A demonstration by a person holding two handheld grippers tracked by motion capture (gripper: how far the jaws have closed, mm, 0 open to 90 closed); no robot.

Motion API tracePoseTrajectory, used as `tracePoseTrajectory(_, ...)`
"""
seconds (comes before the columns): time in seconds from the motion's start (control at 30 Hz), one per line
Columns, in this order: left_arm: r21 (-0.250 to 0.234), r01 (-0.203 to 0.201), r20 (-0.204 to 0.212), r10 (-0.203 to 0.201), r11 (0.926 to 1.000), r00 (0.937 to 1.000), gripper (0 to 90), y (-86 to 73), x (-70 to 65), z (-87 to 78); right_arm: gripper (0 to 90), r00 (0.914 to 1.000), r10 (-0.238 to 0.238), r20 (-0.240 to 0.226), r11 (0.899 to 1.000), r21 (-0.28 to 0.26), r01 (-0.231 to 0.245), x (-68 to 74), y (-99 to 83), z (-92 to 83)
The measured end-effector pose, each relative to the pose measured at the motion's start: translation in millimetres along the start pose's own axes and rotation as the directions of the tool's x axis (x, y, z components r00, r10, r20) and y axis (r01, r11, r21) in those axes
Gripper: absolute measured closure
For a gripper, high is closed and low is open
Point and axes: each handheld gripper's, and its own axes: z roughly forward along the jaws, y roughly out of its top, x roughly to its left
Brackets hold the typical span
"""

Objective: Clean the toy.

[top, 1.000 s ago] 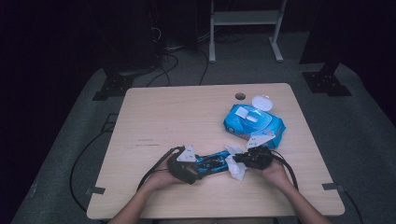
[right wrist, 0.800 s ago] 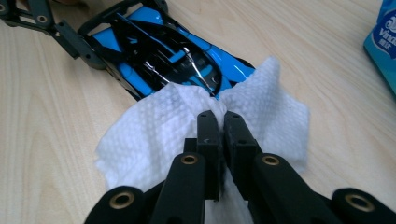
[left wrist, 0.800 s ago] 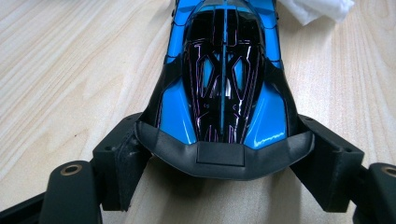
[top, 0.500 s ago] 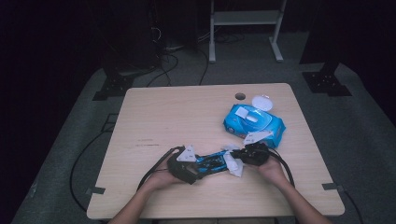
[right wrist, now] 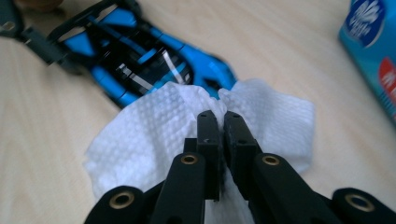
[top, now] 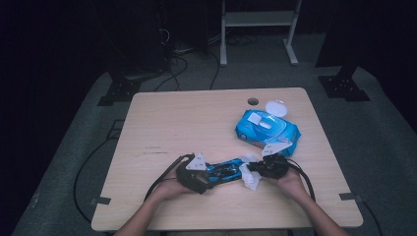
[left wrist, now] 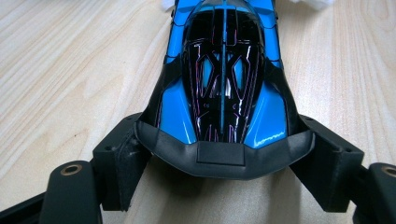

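Toy car [top: 223, 171], blue and black, lies on the bench [top: 196, 123] near the front edge, lengthwise between the two hands. Left claw [top: 209, 178] clamped on one end of the car: in the left gripper view the jaws stand on either side of the black end piece of the car [left wrist: 223, 88], pads pressed against its flanks, car body running straight away from the camera.

Right claw [top: 251, 173] closed on a white wipe [top: 250, 178]; in the right gripper view the two jaws are pinched together with the wipe [right wrist: 159, 135] bunched between them, its embossed sheet spreading out to both sides and lying against the far end of the car [right wrist: 140, 60]. Wipe touches the car at that end; the sheet hides the contact line itself.

Blue wipe pack [top: 267, 129] sits on the bench beyond the right hand [top: 290, 181], lid flipped open, a white sheet showing at the opening. Pack is near the right claw but apart from it. Left hand [top: 169, 187] rests low on the bench behind its claw, cable looping off to the left
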Motion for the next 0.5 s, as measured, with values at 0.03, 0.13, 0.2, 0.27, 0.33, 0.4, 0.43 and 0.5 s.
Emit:
tracePoseTrajectory(0.03,0.0,0.0,0.0,0.0,1.0,1.0,24.0,0.0,0.0,0.0,85.6,1.0,-0.006,-0.002,1.0,0.003,0.006,2.1,-1.6,-1.2)
tracePoseTrajectory(0.13,0.0,0.002,0.0,-0.002,1.0,1.0,24.0,0.0,0.1,0.1,85.6,0.9998,-0.014,-0.013,1.0,0.002,0.014,7.0,-0.8,-2.3)
tracePoseTrajectory(0.2,0.0,0.003,0.0,-0.003,1.0,1.0,24.0,-0.1,0.1,0.0,85.6,0.9997,-0.021,-0.016,1.0,-0.003,0.021,9.2,2.8,-0.1)
tracePoseTrajectory(0.27,-0.001,0.003,0.0,-0.003,1.0,1.0,24.0,-0.1,0.1,0.1,85.6,0.9995,-0.021,-0.025,1.0,-0.019,0.02,11.0,7.6,1.5)
tracePoseTrajectory(0.33,-0.002,0.002,0.001,-0.002,1.0,1.0,24.0,-0.1,0.1,0.2,85.6,0.9987,-0.023,-0.044,0.999,-0.034,0.022,15.5,12.5,5.2)
tracePoseTrajectory(0.4,-0.001,0.002,0.001,-0.002,1.0,1.0,24.0,-0.1,0.2,0.1,85.6,0.9974,-0.048,-0.054,0.998,-0.035,0.046,21.4,17.8,10.8)
tracePoseTrajectory(0.43,-0.003,0.005,0.002,-0.005,1.0,1.0,24.0,-0.2,0.2,0.3,85.6,0.9968,-0.054,-0.059,0.998,-0.036,0.052,23.4,20.6,13.6)
tracePoseTrajectory(0.5,-0.001,0.002,0.003,-0.002,1.0,1.0,24.0,-0.2,0.4,0.1,85.6,0.9959,-0.063,-0.065,0.997,-0.043,0.06,25.8,26.8,18.1)
